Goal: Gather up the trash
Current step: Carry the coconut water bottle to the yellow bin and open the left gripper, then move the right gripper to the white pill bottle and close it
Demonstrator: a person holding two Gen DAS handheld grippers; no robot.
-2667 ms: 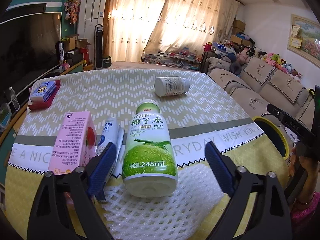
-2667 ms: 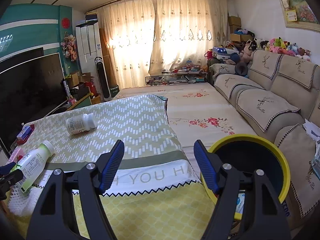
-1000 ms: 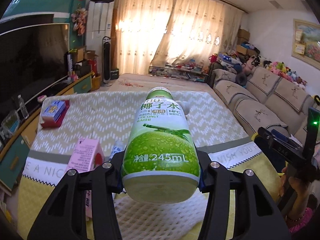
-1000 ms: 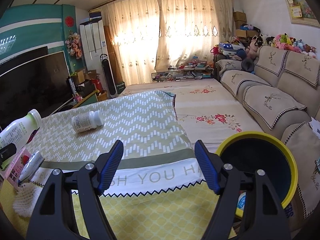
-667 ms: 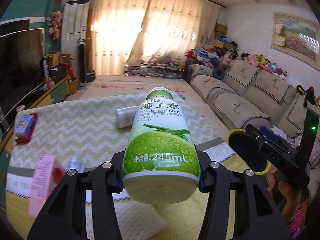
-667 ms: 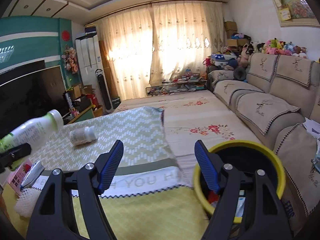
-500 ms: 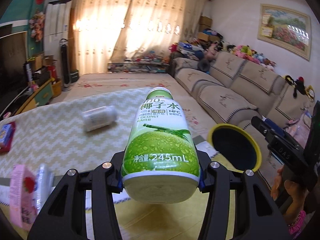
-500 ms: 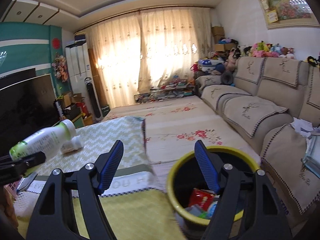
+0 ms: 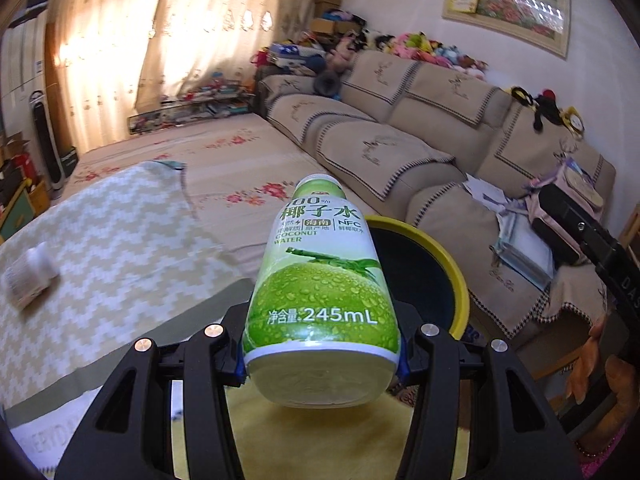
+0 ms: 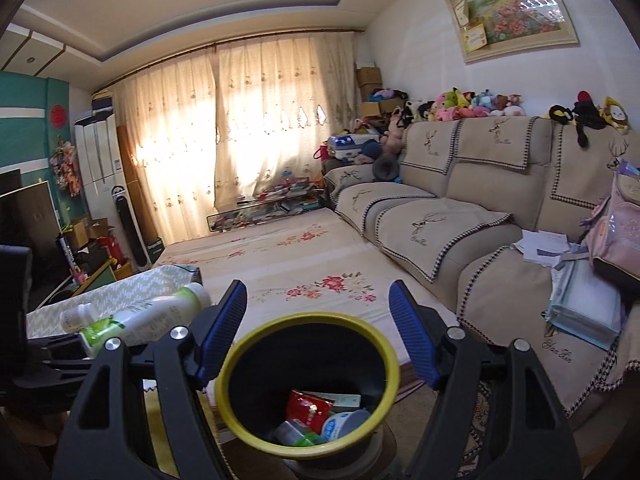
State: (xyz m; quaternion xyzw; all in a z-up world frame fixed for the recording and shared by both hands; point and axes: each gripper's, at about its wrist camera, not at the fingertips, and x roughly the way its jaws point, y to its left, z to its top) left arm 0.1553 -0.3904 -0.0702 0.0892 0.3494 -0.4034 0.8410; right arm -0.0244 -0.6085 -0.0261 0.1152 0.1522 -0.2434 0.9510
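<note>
since the bottle was lifted off the white foam netting a moment ago, the left gripper (image 9: 320,356) has swung away from the pink carton and the table's yellow edge, over to the side where the bin stands. it grips a coconut water bottle (image 9: 320,280) low on its body, both blue pads pressed flat against the green label, the white cap pointing away and tilted toward the yellow-rimmed bin (image 9: 448,264), which shows just behind and to the right of the bottle. in the right wrist view that same bottle (image 10: 148,320) hangs in the air at the left, above the zigzag tablecloth (image 10: 120,292) and short of the bin's rim (image 10: 308,320).

the right gripper (image 10: 320,336) has also swung round, and now looks down into the bin; its fingers (image 10: 224,332) stand wide apart with nothing between them, framing the bin's mouth. inside lie a red wrapper (image 10: 308,408), a round white-and-blue lid or cup (image 10: 340,426) and something green beneath.

a white pill bottle (image 9: 28,276) lies on its side on the tablecloth, well apart from the carried bottle. a hand (image 9: 600,380) shows at the right edge.
</note>
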